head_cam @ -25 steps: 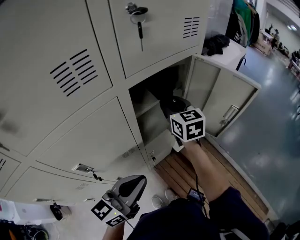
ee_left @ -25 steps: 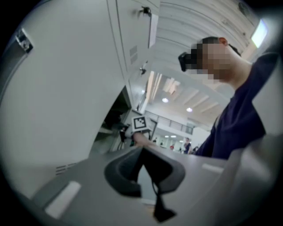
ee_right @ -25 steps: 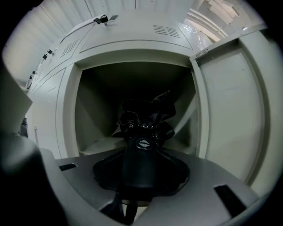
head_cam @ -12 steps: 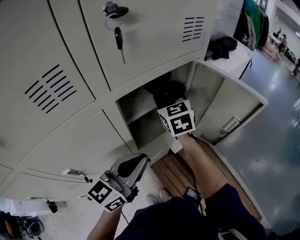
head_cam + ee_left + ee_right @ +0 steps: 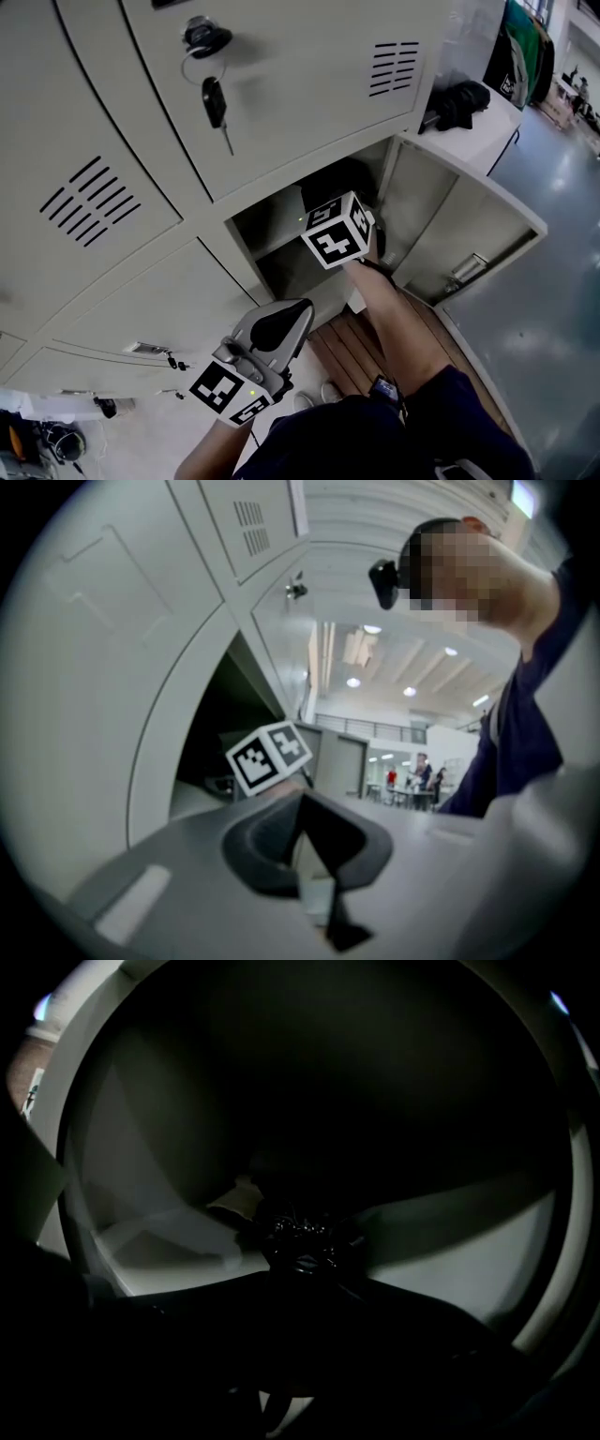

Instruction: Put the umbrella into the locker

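Head view, steeply down a bank of pale grey lockers. At far left, a closed door with vent slits [image 5: 90, 201]. Next to it, a round lock [image 5: 204, 36] with a black-headed key [image 5: 215, 97] dangling below it. Lower down, my left gripper [image 5: 279, 328] hangs in front of the closed doors and well apart from the open compartment; its own view shows the jaws pressed together with nothing between them. Its marker cube [image 5: 228, 393] carries only black-and-white square patterns, no words. At centre is the open locker [image 5: 277, 217], a low compartment with an inner shelf. My right gripper [image 5: 302, 1271] reaches into it, its patterned cube [image 5: 335, 231] at the opening. In its dim view, the jaws appear to pinch the black umbrella [image 5: 300, 1239], whose glossy end sits inside, just above the pale shelf. Right of that, the locker's door [image 5: 469, 225] stands swung open. Beyond it, a black bag [image 5: 461, 99] lies on a white surface. I can make out no writing anywhere.
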### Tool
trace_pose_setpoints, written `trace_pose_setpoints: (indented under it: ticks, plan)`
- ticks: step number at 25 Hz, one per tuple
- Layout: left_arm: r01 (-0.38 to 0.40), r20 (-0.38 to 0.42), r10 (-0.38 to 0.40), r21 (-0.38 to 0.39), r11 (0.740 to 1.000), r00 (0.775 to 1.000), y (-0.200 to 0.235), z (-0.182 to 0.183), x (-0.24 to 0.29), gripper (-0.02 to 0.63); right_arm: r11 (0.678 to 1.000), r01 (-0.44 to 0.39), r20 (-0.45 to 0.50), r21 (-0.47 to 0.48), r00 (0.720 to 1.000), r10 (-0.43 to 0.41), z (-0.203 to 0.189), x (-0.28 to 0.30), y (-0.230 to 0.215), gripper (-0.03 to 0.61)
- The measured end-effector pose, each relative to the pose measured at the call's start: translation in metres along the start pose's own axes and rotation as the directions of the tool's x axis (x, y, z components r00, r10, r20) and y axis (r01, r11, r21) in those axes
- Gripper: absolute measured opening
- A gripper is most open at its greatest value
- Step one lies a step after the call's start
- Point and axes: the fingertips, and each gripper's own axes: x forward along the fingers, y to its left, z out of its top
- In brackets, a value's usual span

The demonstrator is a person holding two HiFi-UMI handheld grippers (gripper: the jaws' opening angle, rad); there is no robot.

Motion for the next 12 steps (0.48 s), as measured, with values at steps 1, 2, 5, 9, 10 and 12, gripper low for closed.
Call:
trace_pose_setpoints:
  ticks: [1,2,5,9,10,12]
  plan:
    - [-0.002,0.001,0.002,-0.003,1.0,1.0,0.0,0.0,0.001,0.002,1.0,0.001,-0.01,-0.024,1.0,-0.001,0.001,0.003,0.0,0.12]
    - [-0.003,0.002,0.003,-0.007,1.0,1.0,0.001,0.0,0.001,0.002,0.999,0.003,-0.019,-0.049,1.0,-0.004,0.002,0.005,0.0,0.12]
    - [0.0,0.003,0.0,-0.017,1.0,1.0,0.002,-0.002,0.004,0.002,0.994,0.011,-0.038,-0.109,0.999,-0.015,0.004,0.013,0.0,0.12]
    - [0.007,0.003,-0.007,-0.03,1.0,1.0,0.003,-0.004,0.007,0.002,0.988,0.021,-0.061,-0.151,0.998,-0.031,0.003,0.023,-0.002,0.12]
    - [0.007,0.004,-0.007,-0.032,0.999,1.0,0.003,-0.004,0.007,0.002,0.987,0.02,-0.069,-0.162,0.997,-0.031,0.002,0.025,-0.001,0.12]
    - [0.008,0.004,-0.008,-0.037,0.999,1.0,0.003,-0.005,0.007,0.002,0.982,0.008,-0.088,-0.187,0.996,-0.025,0.0,0.029,0.001,0.12]
